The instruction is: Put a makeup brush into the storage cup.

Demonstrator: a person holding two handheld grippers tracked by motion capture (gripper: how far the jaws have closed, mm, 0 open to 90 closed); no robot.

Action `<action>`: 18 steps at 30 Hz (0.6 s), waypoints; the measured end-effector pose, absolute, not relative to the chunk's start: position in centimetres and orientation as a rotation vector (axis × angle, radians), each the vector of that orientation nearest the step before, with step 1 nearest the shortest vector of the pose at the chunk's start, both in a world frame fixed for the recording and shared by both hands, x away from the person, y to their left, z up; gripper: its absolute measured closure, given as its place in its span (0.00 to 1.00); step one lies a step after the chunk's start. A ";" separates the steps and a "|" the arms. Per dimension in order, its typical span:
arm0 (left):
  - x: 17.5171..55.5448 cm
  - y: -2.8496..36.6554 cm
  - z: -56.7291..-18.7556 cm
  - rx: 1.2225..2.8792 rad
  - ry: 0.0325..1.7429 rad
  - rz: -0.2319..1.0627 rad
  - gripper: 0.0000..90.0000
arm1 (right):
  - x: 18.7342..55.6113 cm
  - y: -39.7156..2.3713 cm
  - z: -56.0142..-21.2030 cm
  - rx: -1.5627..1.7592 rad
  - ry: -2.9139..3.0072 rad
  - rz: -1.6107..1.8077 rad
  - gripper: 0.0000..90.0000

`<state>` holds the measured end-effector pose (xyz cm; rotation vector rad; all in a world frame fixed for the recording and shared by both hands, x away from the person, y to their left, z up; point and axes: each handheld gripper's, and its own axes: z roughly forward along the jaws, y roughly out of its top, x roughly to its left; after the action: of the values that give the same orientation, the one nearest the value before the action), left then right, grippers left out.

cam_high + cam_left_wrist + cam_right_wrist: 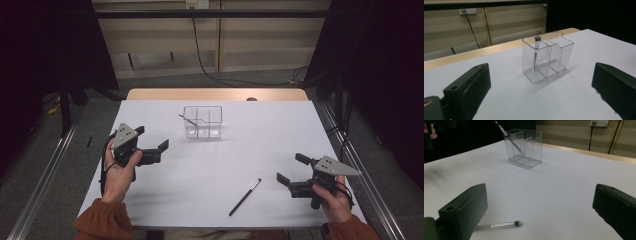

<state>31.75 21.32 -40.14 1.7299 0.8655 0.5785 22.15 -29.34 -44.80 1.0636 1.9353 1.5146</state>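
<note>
A clear plastic organiser [202, 121] with several compartments stands at the table's far middle; a thin makeup brush [188, 120] leans in its left compartment. The organiser [547, 58] and its brush [536, 51] lie ahead of my left gripper [151, 140], which is open and empty at the left. A second brush [245, 197] with a black handle and silver ferrule lies flat near the front edge. My right gripper [292, 168] is open at the right, just right of that brush [504, 224]. The organiser [524, 146] stands farther off in the right gripper view.
The white table top [225, 165] has a wooden strip [215, 94] along its far edge. Black curtains hang on both sides. Metal rails [45, 175] run along the floor beside the table, and a cable [205, 60] trails on the floor behind.
</note>
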 end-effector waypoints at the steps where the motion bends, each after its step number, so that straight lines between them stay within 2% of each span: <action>1: 31.4 21.4 -40.1 1.730 0.864 0.577 0.02 | 22.1 -29.3 -44.8 1.066 1.935 1.516 0.00; 18: 28.7 24.2 -41.8 1.727 0.898 0.616 0.03 | 22.2 -29.4 -44.8 1.073 1.933 1.506 0.00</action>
<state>28.68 24.20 -41.84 1.7268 0.8980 0.6159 22.19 -29.36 -44.83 1.0727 1.9326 1.5062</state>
